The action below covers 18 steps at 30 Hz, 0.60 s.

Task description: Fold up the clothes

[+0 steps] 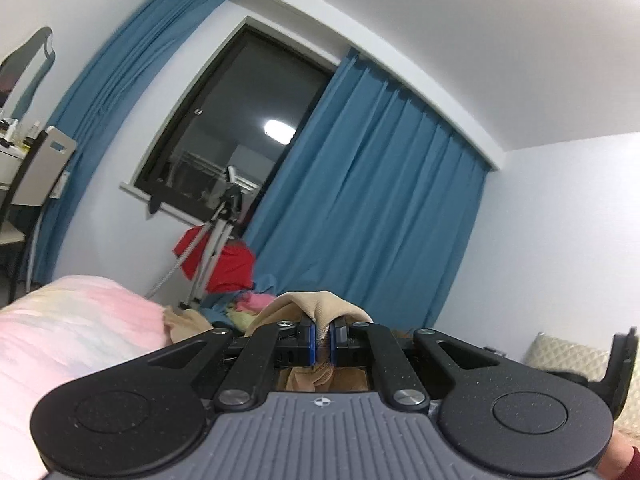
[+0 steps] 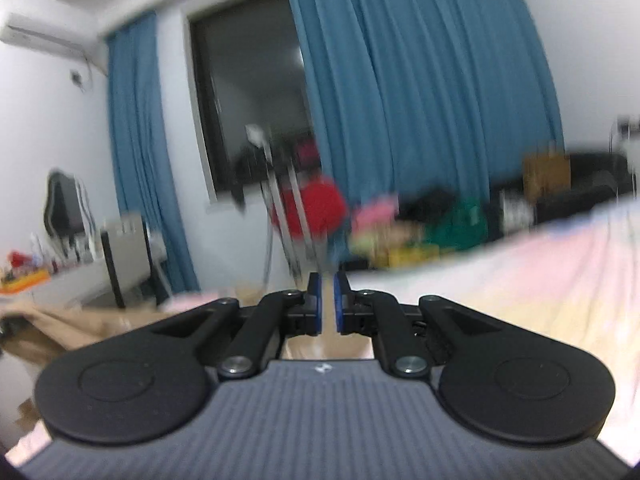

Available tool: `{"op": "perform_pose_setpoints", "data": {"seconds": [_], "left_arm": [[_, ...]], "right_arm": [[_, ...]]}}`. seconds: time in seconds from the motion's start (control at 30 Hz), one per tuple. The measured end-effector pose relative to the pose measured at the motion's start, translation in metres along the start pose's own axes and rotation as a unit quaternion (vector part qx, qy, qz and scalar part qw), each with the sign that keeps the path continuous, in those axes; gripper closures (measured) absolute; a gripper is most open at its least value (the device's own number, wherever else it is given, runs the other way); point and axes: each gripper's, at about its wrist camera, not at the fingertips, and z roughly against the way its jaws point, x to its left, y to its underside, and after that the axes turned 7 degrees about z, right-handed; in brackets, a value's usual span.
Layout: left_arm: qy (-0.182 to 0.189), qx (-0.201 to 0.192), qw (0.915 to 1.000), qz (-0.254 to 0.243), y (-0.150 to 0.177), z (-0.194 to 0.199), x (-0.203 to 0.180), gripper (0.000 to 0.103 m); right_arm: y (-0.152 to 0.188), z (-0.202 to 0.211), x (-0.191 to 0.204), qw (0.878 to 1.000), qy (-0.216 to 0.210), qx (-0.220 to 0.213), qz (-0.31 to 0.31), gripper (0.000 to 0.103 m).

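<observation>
In the left wrist view the left gripper (image 1: pixel 324 334) is clamped on a bunched fold of tan cloth (image 1: pixel 320 304) that humps over its tips – pink bedding (image 1: pixel 72 320) lies at 9 o'clock, a red garment (image 1: pixel 224 264) on a tripod (image 1: pixel 212 240) at 11, blue curtains (image 1: pixel 360 184) behind. In the blurred right wrist view the right gripper (image 2: pixel 327 304) has its jaws drawn nearly together, a thin gap between the pads; whether they pinch anything I cannot tell – tan cloth (image 2: pixel 80 328) spreads at 9 o'clock and under the tips.

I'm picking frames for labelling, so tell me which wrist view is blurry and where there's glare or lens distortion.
Right wrist view: strong motion blur smears the red garment and the heap of clothes; only the right gripper is fairly crisp. Left wrist view: mostly sharp, the tan cloth clear in the left gripper; a ceiling light glares in the dark window. Both: fisheye bends the blue curtains.
</observation>
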Motion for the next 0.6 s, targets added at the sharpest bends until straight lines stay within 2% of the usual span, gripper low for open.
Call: {"op": "perform_pose_setpoints", "data": {"seconds": [0.13,0.23,0.3,0.37,0.4,0.47,0.6], "left_arm": [[-0.045,0.017,0.9988,0.007,0.008,-0.014,0.013,0.097],[-0.076,0.023,0.9968,0.008,0.01,-0.025,0.025,0.097],[-0.095,0.022,0.9952,0.002,0.012,-0.031,0.031,0.097],[-0.111,0.022,0.9936,-0.004,0.012,-0.035,0.036,0.096],[-0.12,0.022,0.9926,-0.005,0.012,-0.036,0.038,0.096],[-0.141,0.025,0.9896,-0.006,0.013,-0.038,0.044,0.096],[-0.212,0.054,0.9758,-0.005,0.015,-0.061,0.064,0.095]], "right_arm": [[0.035,-0.028,0.001,0.994,-0.042,0.086,-0.044,0.092],[0.062,-0.044,0.028,0.987,-0.078,0.137,-0.022,0.09],[0.079,-0.052,0.05,0.981,-0.105,0.165,0.01,0.079],[0.093,-0.059,0.069,0.975,-0.123,0.182,0.044,0.042],[0.098,-0.062,0.081,0.973,-0.125,0.185,0.06,0.039],[0.107,-0.067,0.092,0.97,-0.122,0.193,0.09,0.039],[0.124,-0.087,0.106,0.957,-0.11,0.215,0.163,0.04]]}}
